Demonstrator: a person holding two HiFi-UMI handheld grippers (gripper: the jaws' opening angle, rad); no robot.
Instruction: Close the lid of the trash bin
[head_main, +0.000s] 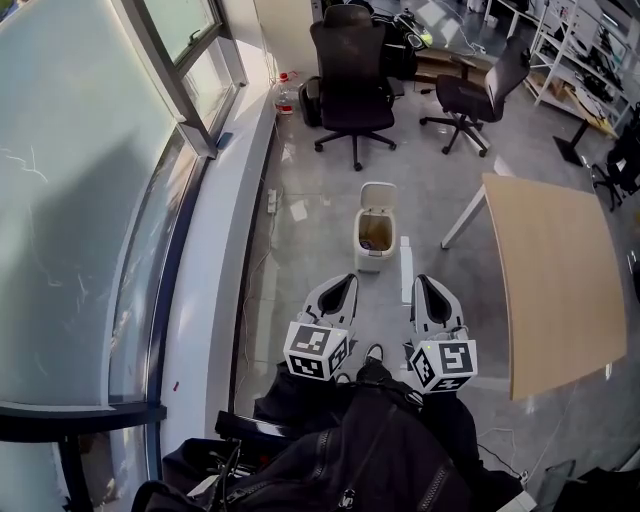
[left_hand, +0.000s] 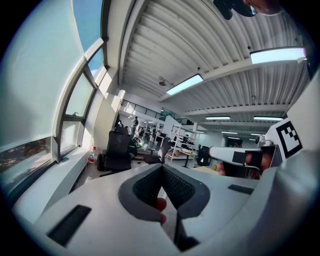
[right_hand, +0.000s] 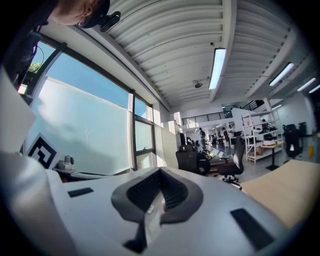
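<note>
A small white trash bin (head_main: 374, 240) stands on the grey floor in the head view, its lid (head_main: 378, 193) tipped up and open at the back. My left gripper (head_main: 347, 281) and right gripper (head_main: 421, 283) hang side by side in front of the bin, short of it and not touching it. Both point roughly level toward it. In the left gripper view the left gripper (left_hand: 161, 168) has its jaws closed together with nothing between them. The right gripper (right_hand: 160, 171) looks the same in its own view. Neither gripper view shows the bin.
A wooden table (head_main: 560, 280) stands to the right of the bin. Two black office chairs (head_main: 350, 80) (head_main: 482, 88) are behind it. A window ledge (head_main: 220, 260) runs along the left, with a power strip (head_main: 272, 203) and cable on the floor beside it.
</note>
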